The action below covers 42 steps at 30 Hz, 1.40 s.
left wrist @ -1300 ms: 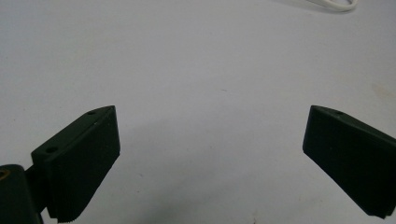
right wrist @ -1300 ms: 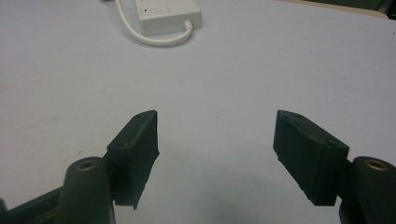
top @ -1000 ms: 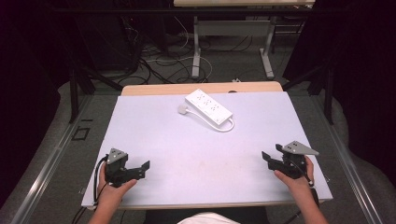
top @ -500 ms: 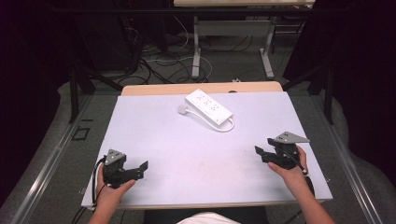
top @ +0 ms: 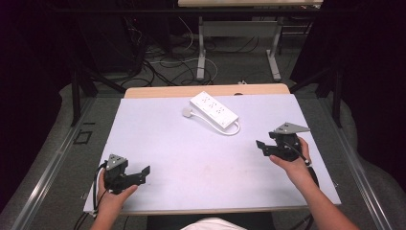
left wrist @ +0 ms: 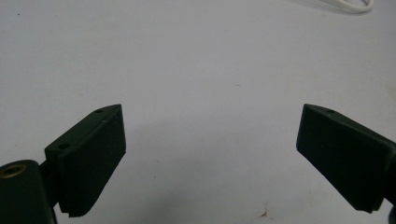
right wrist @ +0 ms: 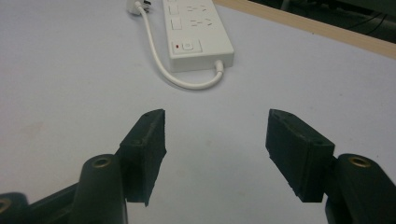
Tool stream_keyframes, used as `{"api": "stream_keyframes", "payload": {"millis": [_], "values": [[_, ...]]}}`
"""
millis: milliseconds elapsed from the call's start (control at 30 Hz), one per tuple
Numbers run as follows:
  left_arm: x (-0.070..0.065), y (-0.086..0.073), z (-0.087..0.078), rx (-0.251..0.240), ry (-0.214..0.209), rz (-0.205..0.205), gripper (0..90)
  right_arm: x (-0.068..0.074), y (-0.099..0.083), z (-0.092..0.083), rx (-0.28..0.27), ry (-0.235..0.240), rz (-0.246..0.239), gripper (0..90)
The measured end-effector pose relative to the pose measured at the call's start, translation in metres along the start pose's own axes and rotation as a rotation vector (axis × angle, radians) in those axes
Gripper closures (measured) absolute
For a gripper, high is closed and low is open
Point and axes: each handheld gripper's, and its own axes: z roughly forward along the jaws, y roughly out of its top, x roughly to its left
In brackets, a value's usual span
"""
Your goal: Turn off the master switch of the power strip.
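Nearest to me, my left tongs (top: 143, 171) sit low over the near left part of the pale lilac table (top: 201, 163), held in my left hand (top: 112, 194); their two black jaws stand wide apart with nothing but bare table surface between them, as the left gripper view (left wrist: 210, 140) shows plainly. A little farther out on the right side, my right tongs (top: 261, 145) are held in my right hand (top: 292, 160) above the table, pointing toward the middle; in the right gripper view (right wrist: 215, 135) their jaws are apart and empty, nothing pressed between the pads. Beyond them, well apart from both tongs, lies the white rectangular plastic power strip (top: 214, 109) (right wrist: 196, 32), flat on the far middle of the table and set at a slant, its white cord (right wrist: 161, 70) looping from the near end round to a small white plug (top: 186, 112) resting just beside it. Behind it runs the table's light wooden far edge (top: 158, 91).
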Motion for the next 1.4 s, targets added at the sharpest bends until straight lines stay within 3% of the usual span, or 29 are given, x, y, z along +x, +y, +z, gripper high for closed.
{"api": "stream_keyframes", "payload": {"millis": [467,533,767,900,1267,1400], "values": [[0.001,0.000,0.001,0.006,0.007,-0.002,8.8,-0.004,0.030,0.008,0.034,0.001,-0.012,33.8],[0.001,0.000,0.001,0.007,0.007,-0.001,8.9,-0.004,0.034,0.011,0.044,0.014,0.013,32.2],[0.002,-0.001,0.001,0.011,0.006,0.001,8.9,-0.004,0.051,0.017,0.065,0.034,-0.003,32.2],[0.002,-0.001,0.001,0.013,0.008,0.001,9.0,0.000,0.064,0.021,0.082,0.037,-0.009,27.9],[0.003,-0.001,0.001,0.012,0.004,-0.003,9.0,0.003,0.091,0.034,0.116,0.019,-0.041,21.0],[0.004,-0.001,0.002,0.011,0.004,-0.003,9.0,0.002,0.096,0.039,0.124,0.018,-0.031,20.6]]}}
